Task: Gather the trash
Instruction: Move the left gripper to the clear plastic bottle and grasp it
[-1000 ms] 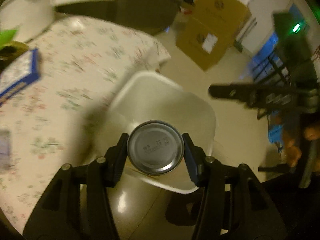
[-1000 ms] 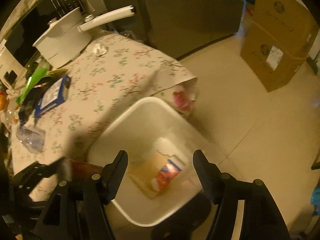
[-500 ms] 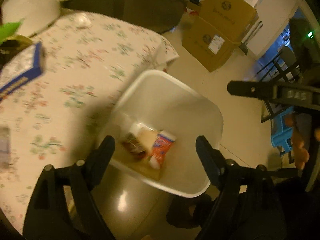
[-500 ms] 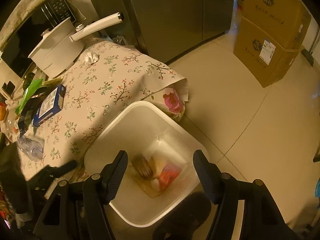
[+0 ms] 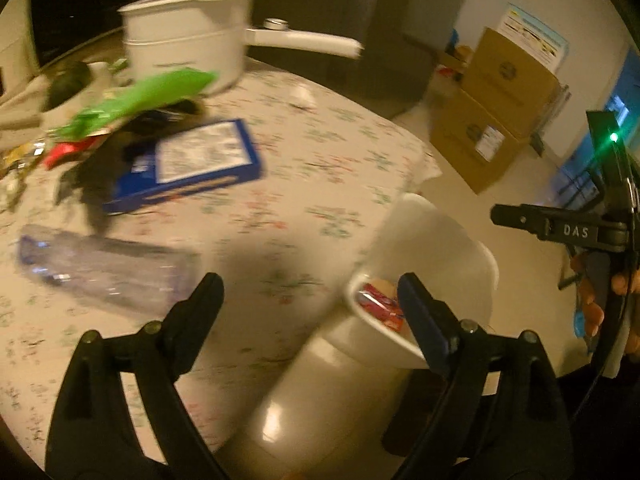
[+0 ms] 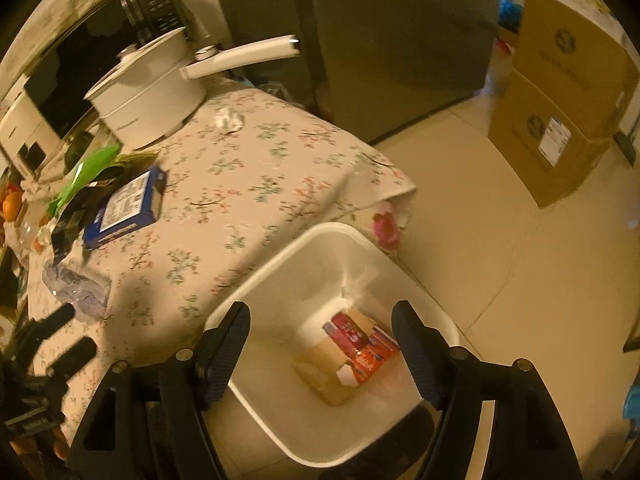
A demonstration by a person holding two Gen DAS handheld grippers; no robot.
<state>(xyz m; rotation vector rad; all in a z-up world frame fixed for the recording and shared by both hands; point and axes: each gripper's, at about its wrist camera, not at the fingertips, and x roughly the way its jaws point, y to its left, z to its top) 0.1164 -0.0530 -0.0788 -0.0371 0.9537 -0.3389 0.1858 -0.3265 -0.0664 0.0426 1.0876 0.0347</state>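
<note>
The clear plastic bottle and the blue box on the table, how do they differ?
The clear plastic bottle is see-through and crumpled; the blue box is opaque, flat and rectangular with a white label. The bottle lies nearer the left gripper; the box lies farther back, beside the clutter. Both rest on the floral tablecloth.

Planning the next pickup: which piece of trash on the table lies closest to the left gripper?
The clear plastic bottle, lying on its side just beyond the left gripper; the blue box and green wrapper sit farther back.

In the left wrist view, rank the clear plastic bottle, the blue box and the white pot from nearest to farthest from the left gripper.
From the left gripper, open and empty:
1. Clear plastic bottle, lying on the tablecloth just left of the gripper's left finger.
2. Blue box, farther back, mid-table on the left.
3. White pot, at the table's far edge.
</note>
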